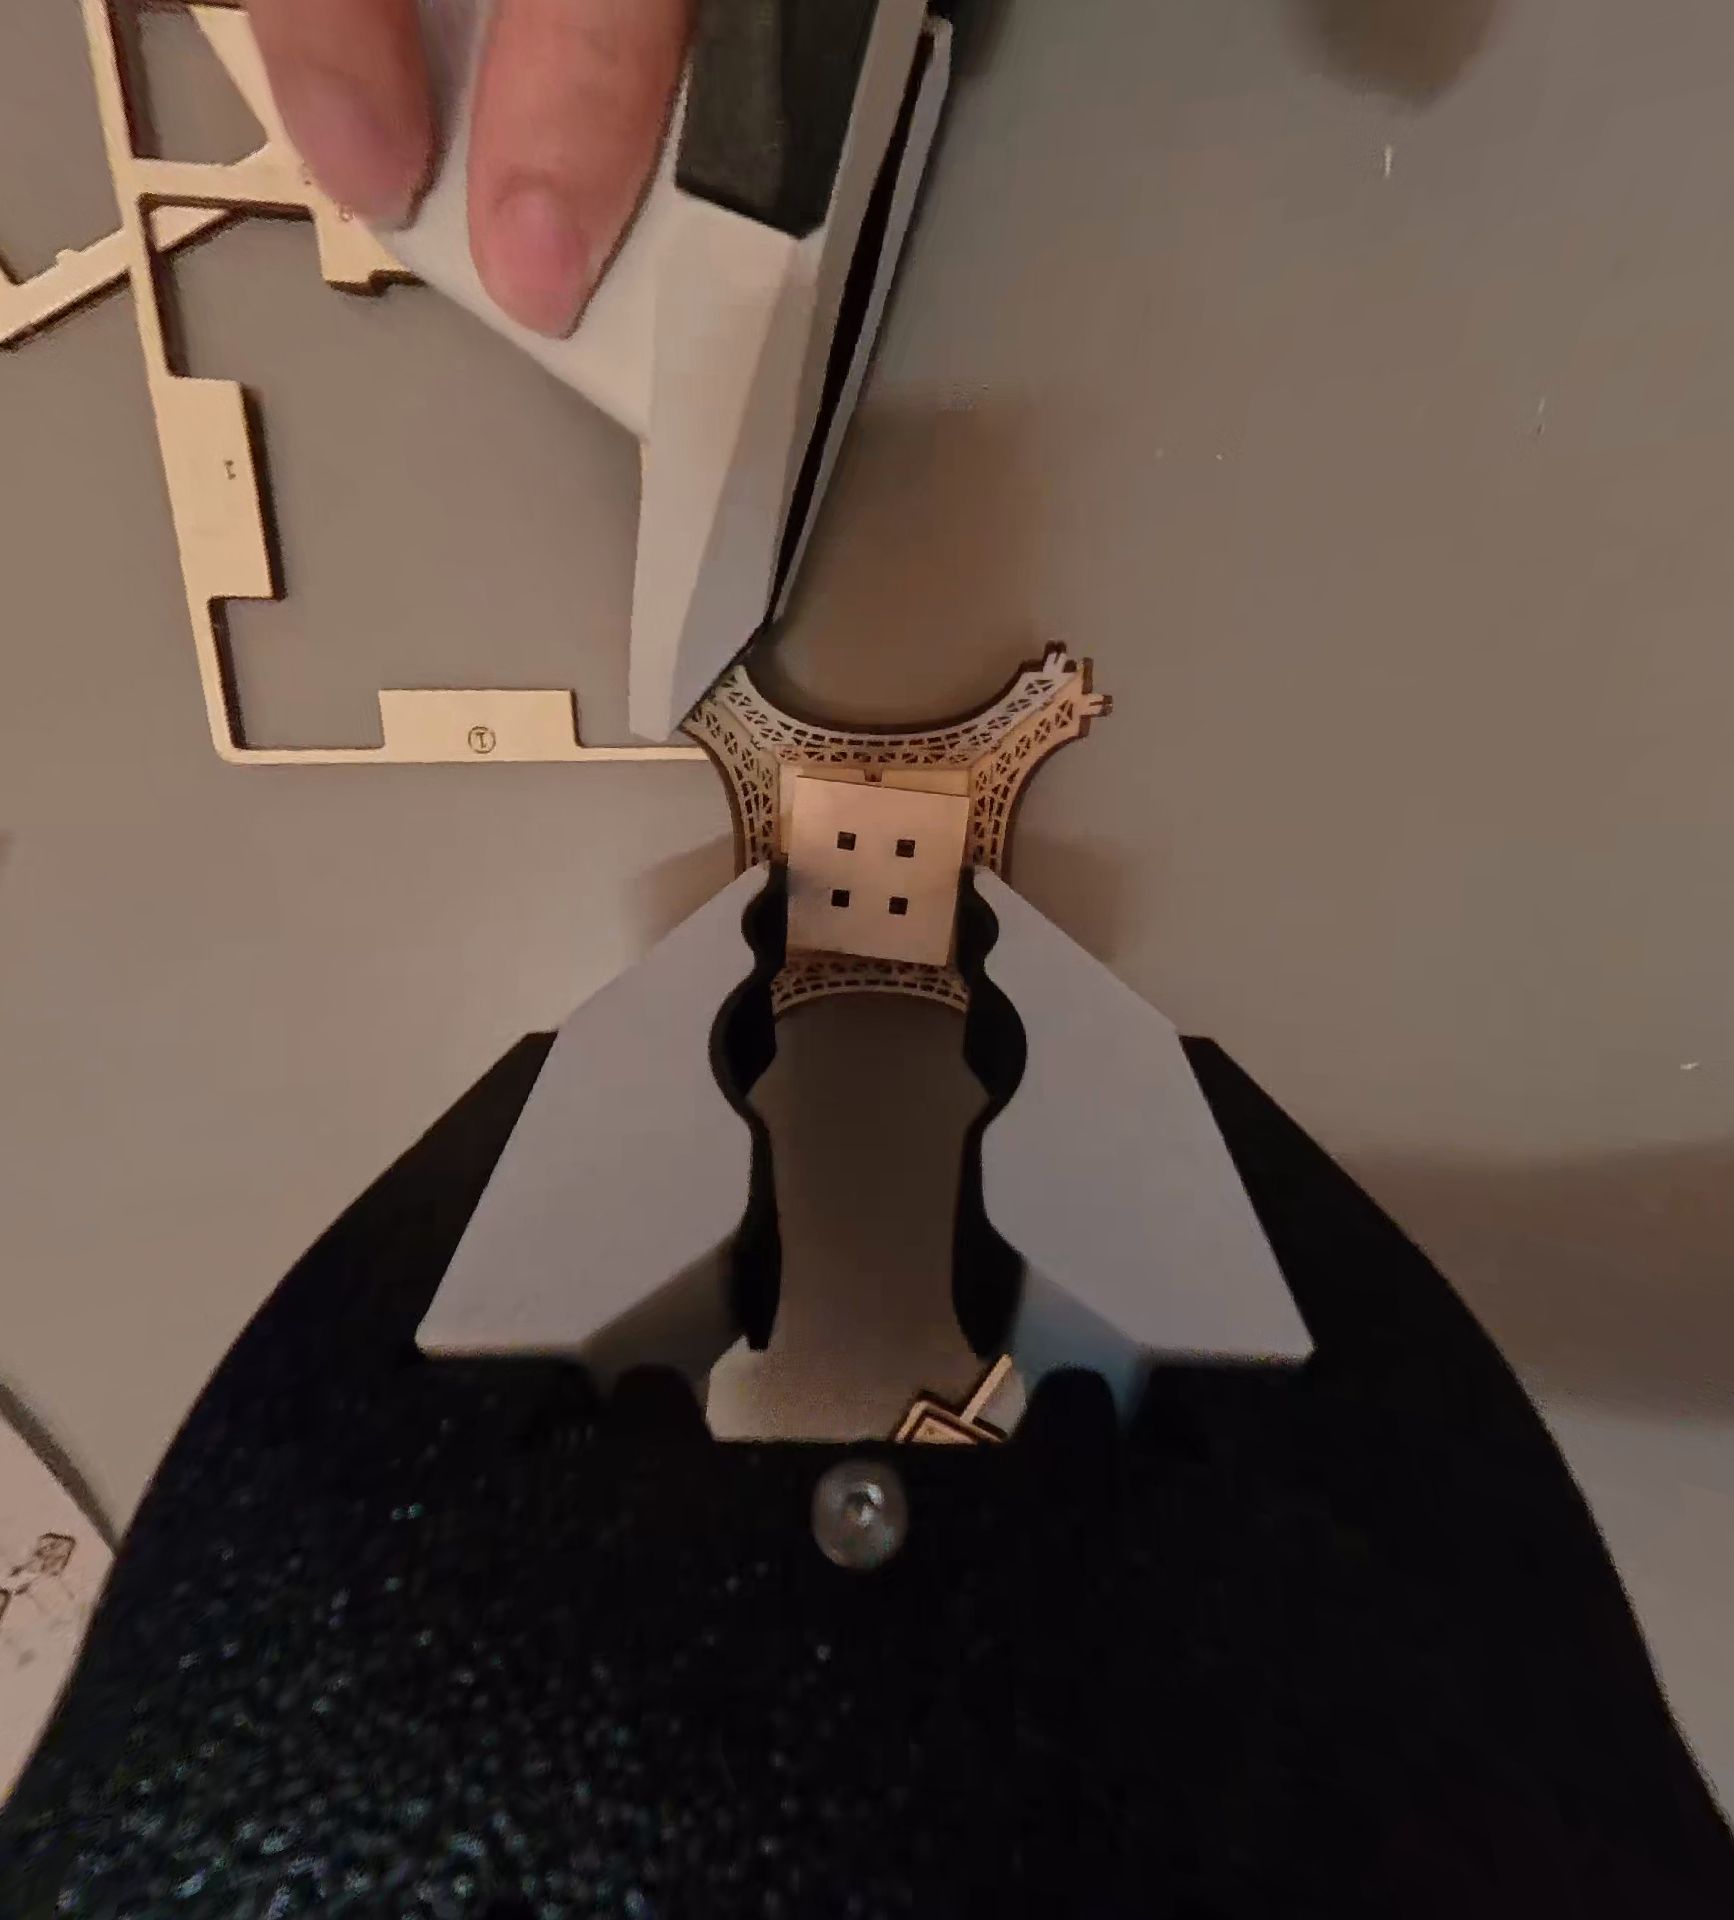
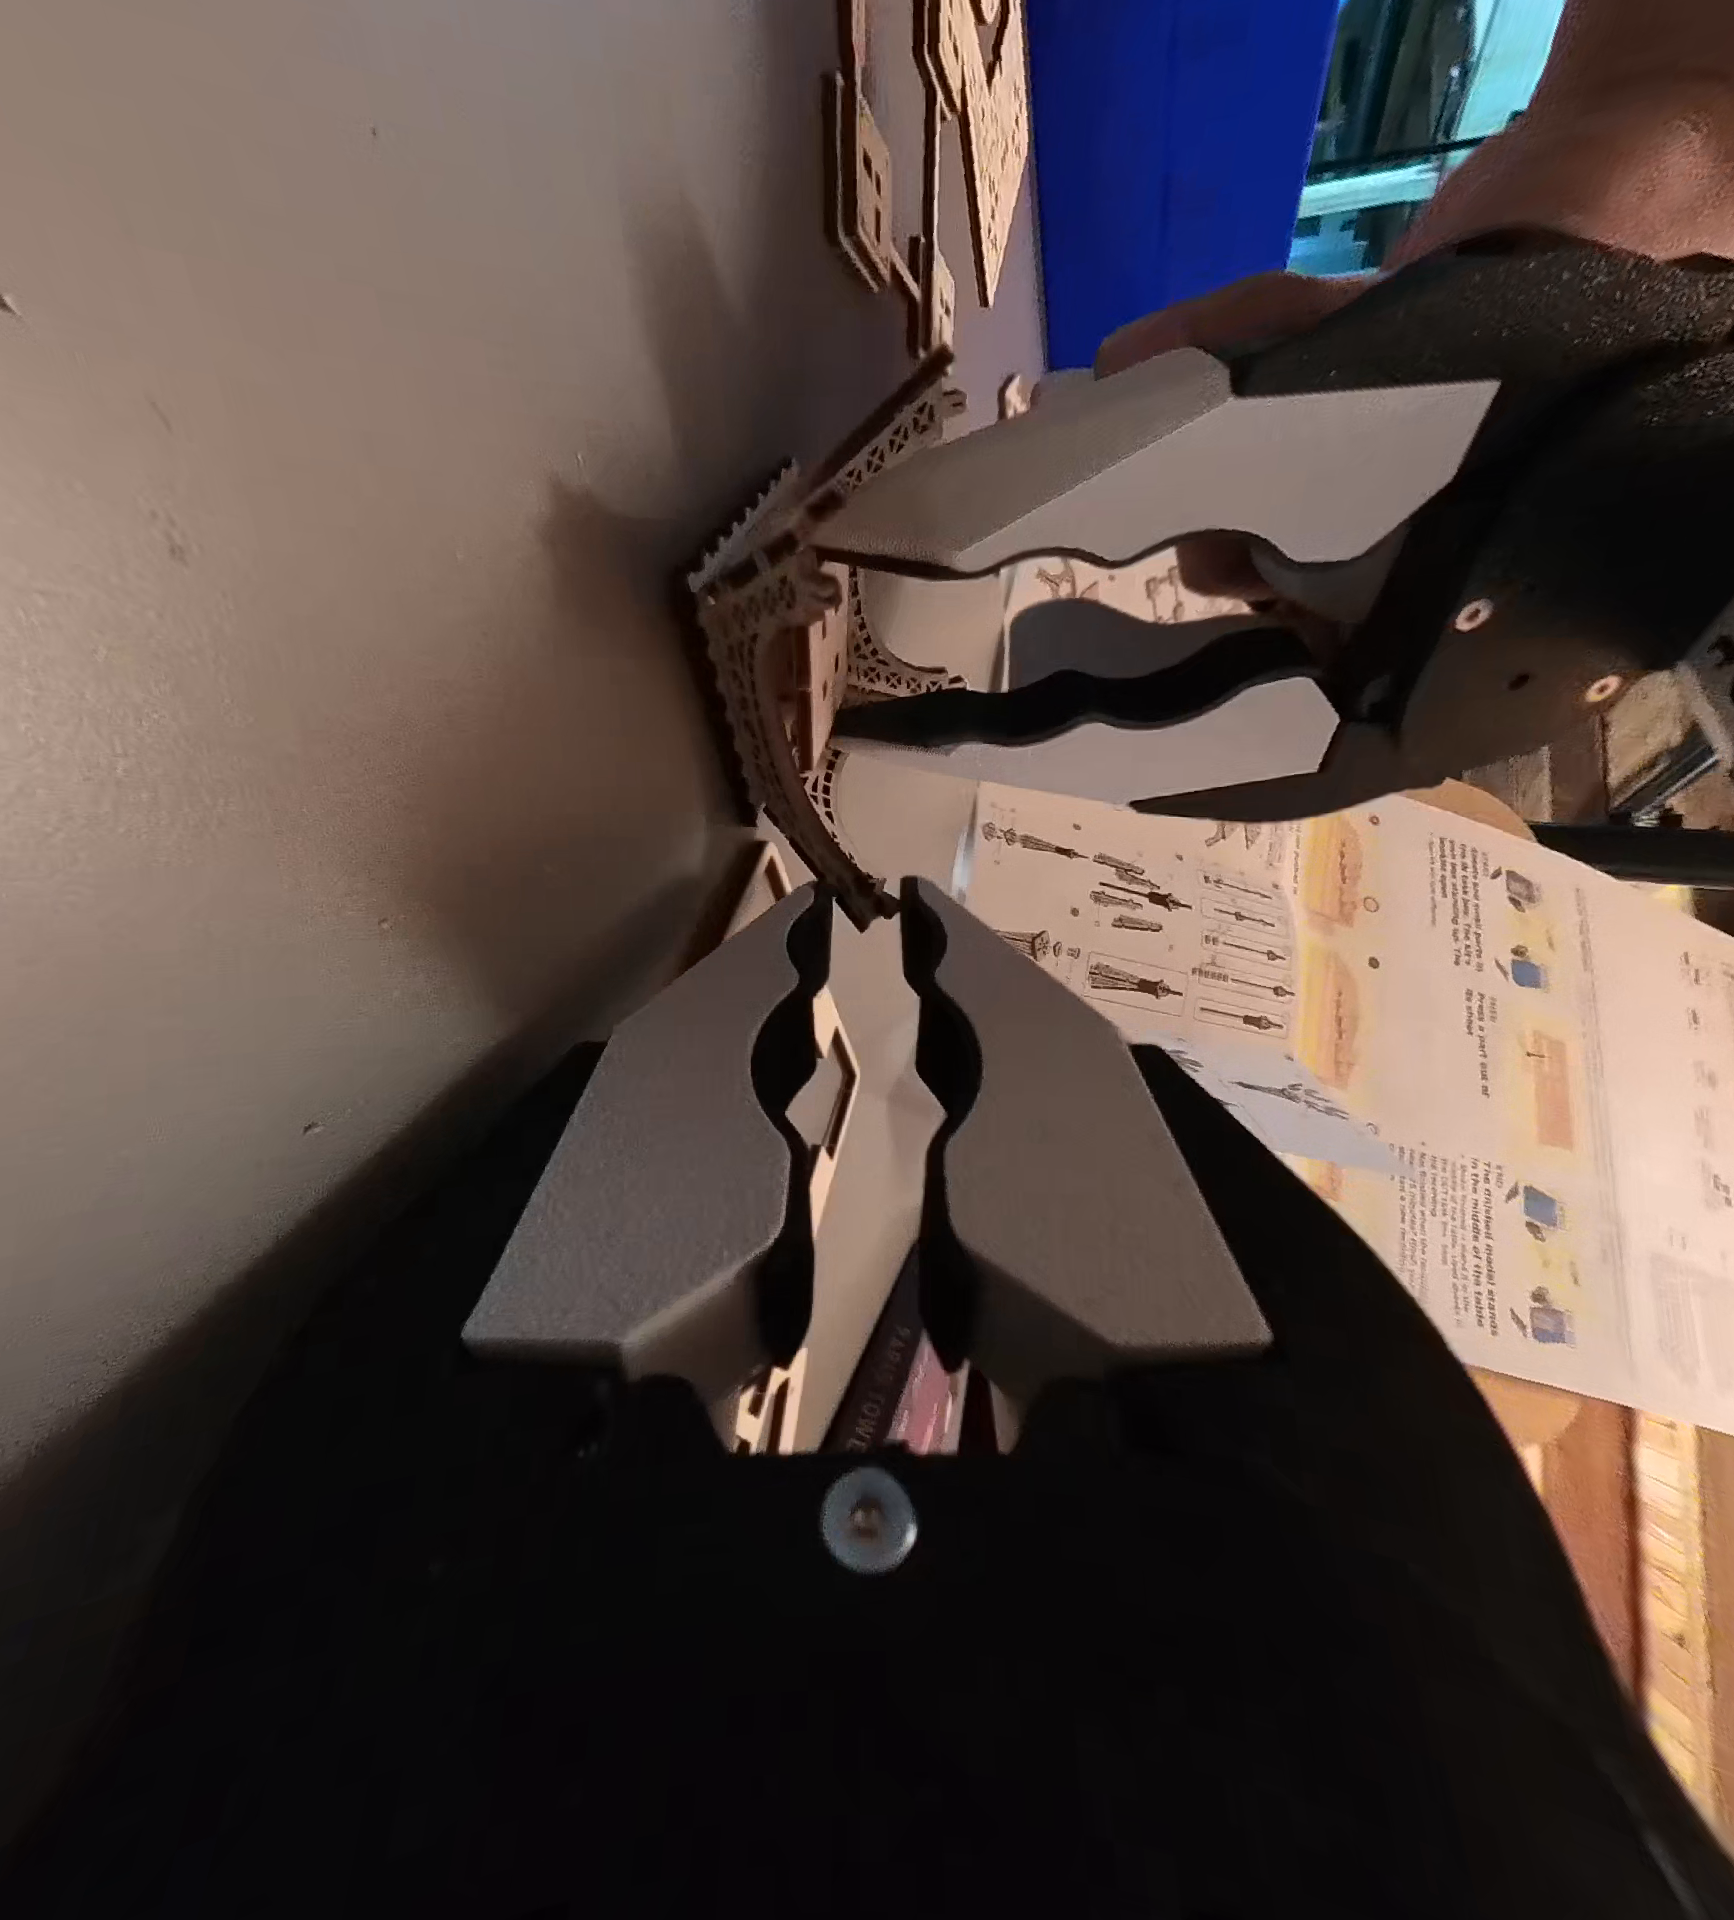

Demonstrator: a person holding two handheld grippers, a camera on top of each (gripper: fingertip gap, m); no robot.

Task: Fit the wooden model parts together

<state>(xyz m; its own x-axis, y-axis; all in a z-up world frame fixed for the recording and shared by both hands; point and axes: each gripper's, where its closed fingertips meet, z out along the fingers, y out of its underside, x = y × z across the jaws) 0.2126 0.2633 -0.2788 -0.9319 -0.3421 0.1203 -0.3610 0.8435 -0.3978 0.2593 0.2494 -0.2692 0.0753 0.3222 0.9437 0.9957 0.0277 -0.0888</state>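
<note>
— Pale laser-cut wood: the tower base (image 1: pixel 878 831) stands on the grey surface (image 1: pixel 1362 727), four latticed legs splaying out from a square deck pierced by four small holes.

— Who has hold of it?

— The left hand-held gripper (image 1: pixel 873 904) has its fingers part-way closed against the two sides of the deck. In the right wrist view the same left hand-held gripper (image 2: pixel 837 644) comes in from the side, its wavy black pads on either side of the tower base (image 2: pixel 790 665).

— And the right hand-held gripper?

— From the left wrist view the right hand-held gripper (image 1: pixel 707 675) reaches down with its tip at one leg, a person's fingers (image 1: pixel 520 208) resting on its pale shell; its gap is edge-on there. Its own camera shows the right hand-held gripper (image 2: pixel 865 894) narrowly apart with the foot of a leg between the tips; whether they pinch it I cannot tell.

— What only shows from one side?

— The printed instruction sheet (image 2: pixel 1465 1039) shows clearly only from the right wrist. The emptied wooden frame (image 1: pixel 219 499), stepped along its inner edge, lies flat just beside the base in the left view.

— Room to move?

— Bare grey surface lies open beyond the base and to its far side.
</note>
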